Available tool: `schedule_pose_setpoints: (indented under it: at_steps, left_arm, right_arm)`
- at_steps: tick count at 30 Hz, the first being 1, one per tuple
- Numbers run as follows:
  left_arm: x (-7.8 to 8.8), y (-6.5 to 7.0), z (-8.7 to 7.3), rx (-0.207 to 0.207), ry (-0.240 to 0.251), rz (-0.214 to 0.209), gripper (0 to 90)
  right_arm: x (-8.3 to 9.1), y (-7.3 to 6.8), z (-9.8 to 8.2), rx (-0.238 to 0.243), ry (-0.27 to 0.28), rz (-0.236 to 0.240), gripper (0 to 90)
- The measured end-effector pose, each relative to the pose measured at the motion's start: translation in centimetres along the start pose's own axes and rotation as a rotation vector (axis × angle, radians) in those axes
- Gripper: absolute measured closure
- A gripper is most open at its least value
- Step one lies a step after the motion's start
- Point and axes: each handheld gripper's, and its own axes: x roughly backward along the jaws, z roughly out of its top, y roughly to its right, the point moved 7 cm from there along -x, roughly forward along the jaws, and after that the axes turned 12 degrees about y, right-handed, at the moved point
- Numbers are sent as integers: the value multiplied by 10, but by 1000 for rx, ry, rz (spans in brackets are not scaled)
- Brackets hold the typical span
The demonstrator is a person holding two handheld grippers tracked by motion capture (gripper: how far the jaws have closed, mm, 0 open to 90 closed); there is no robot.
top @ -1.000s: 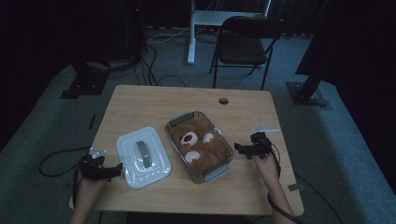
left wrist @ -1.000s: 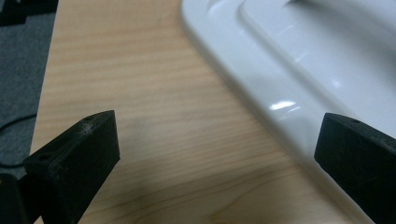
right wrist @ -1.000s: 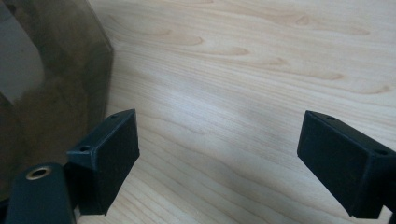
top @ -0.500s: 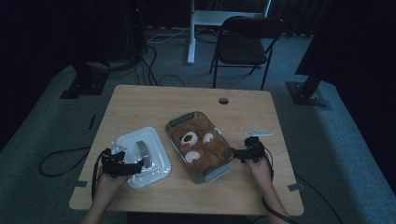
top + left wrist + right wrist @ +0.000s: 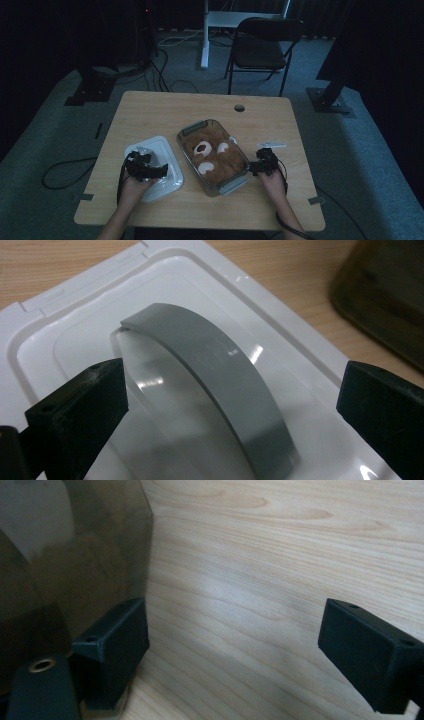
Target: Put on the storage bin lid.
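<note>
The left gripper [image 5: 230,410] hovers over the white lid [image 5: 165,295] with jaws spread wide, the lid's grey arched handle [image 5: 220,375] lying between them, untouched. The right gripper [image 5: 235,645] is also wide open, one jaw against the clear container's [image 5: 75,555] right wall. The container [image 5: 212,156] holds a brown teddy bear [image 5: 212,157] mid-table [image 5: 165,110], lid just left.

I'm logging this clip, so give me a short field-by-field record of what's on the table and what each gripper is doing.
surface: wooden table
container: clear box with grey latches, brown teddy bear inside
lid: white lid with grey handle, flat on the table left of the box
left gripper: open, jaws either side of the handle
right gripper: open, at the box's right side, one jaw against its wall
</note>
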Motion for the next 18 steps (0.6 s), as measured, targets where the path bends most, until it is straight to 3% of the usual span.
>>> schedule_pose_setpoints:
  at_steps: [4, 6, 8, 9, 11, 13, 15, 18]
  left_arm:
    - [-7, -2, -1, 6, -12, 10, 54]
    - [-9, -1, -1, 3, -1, -8, 172]
    - [-9, -1, -1, 3, -1, -8, 200]
    - [-9, -3, -2, 10, 15, -2, 320]
    - [-8, -4, -1, 17, 30, -14, 422]
    - [-7, -5, -1, 29, 33, -18, 481]
    - [-6, -8, -1, 38, 38, -20, 481]
    - [-4, -12, -1, 62, 53, -24, 574]
  right_arm:
    - [0, 0, 1, -6, 9, 2, 130]
    - [0, 0, 0, -7, 2, 8, 130]
    - [0, 0, 0, -4, 3, 6, 130]
    - [0, 0, -1, -3, -4, 6, 130]
    - [1, 0, -1, 0, -1, 5, 130]
    - [1, 0, -1, 0, -2, 6, 130]
    - [1, 0, 0, 1, -1, 5, 131]
    - [1, 0, -1, -5, -5, 7, 132]
